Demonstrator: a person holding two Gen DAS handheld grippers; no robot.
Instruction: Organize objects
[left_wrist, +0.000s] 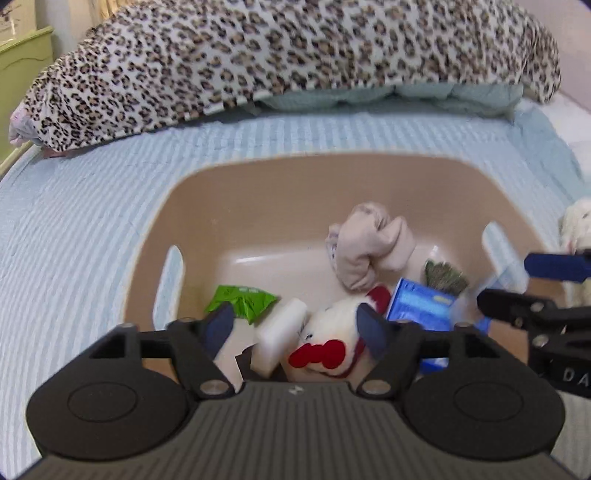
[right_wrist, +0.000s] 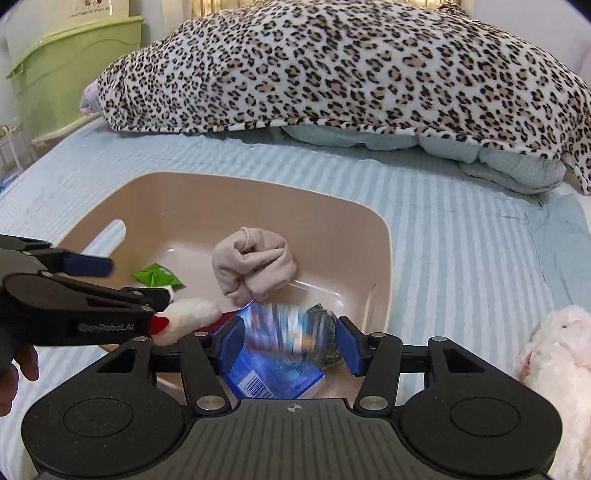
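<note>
While both grippers hang over the beige plastic basin (right_wrist: 384, 236) on the striped blue bedspread (right_wrist: 461, 229), the left gripper (left_wrist: 295, 328) stands spread above a white-and-red plush toy (left_wrist: 325, 339), and the right gripper (right_wrist: 290, 341) stands spread around a blurred blue box (right_wrist: 273, 354), grip uncertain. A rolled beige sock (right_wrist: 255, 266) and green packet (right_wrist: 157, 275) lie inside; another white plush (right_wrist: 554, 369) lies beside the basin's right edge.

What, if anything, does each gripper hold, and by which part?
Nothing is held: the left gripper stands open over the white plush toy, and the right gripper is open around the blue box.
</note>
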